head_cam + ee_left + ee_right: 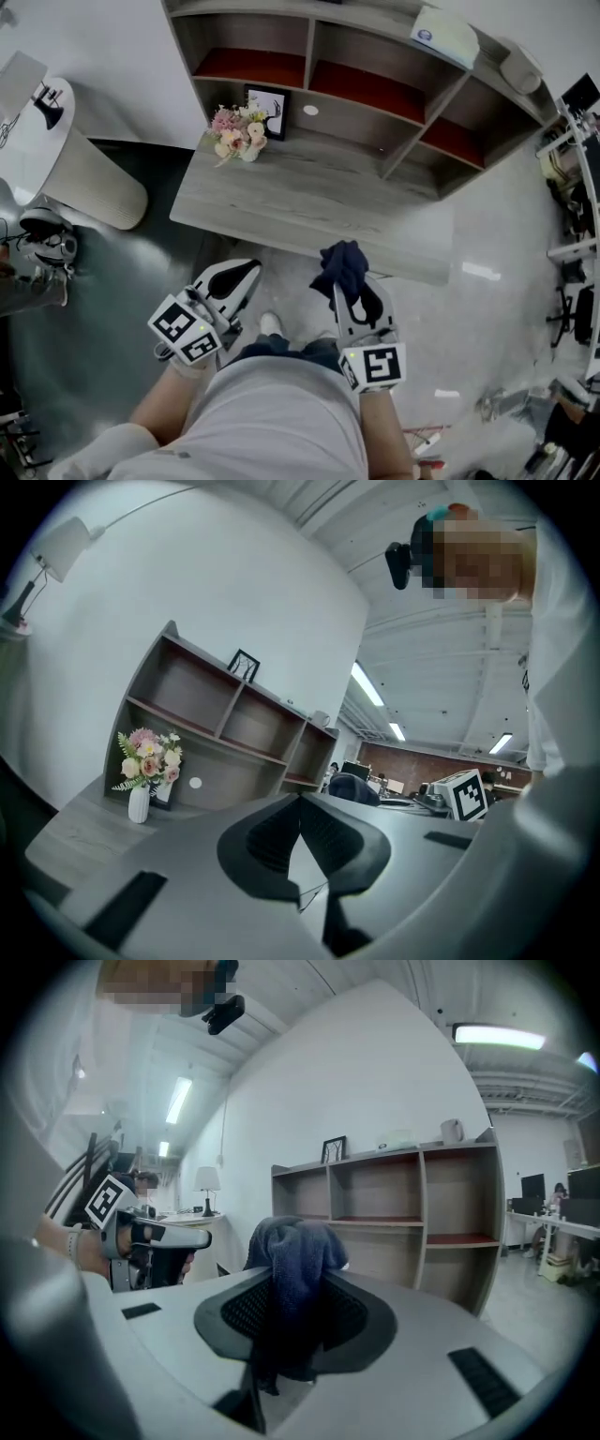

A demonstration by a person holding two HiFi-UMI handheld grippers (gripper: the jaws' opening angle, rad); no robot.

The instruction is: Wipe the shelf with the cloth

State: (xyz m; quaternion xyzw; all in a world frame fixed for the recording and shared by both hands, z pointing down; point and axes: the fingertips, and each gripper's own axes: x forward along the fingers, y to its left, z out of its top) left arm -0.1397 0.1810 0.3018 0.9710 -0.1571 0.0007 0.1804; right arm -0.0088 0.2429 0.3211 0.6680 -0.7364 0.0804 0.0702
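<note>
You're holding your left gripper [246, 274] low by your waist, angling it toward the flowers [239, 131], jaws pinching together on nothing. Your right gripper [352, 287] is pointing straight at the shelf [375, 127] and clamping the dark blue cloth [341, 262], which is bunching up above its jaws.

Dark navy cloth [339, 255], almost black in its folds. The right gripper [356, 289] shows a pale grey shell and black ribbed pads. Same grey and black on the left gripper [246, 272], and both carry cubes [380, 364] in black-and-white square markers. The shelf [309, 202] is grey wood grain, with deep red boards inside its compartments. Pink and cream flowers [237, 129], green leaves, a white vase [139, 804], a black picture frame [267, 111]. Floor [487, 309] glossy pale grey, going dark teal at the left. White shirt [272, 422], blue jeans [281, 349].
</note>
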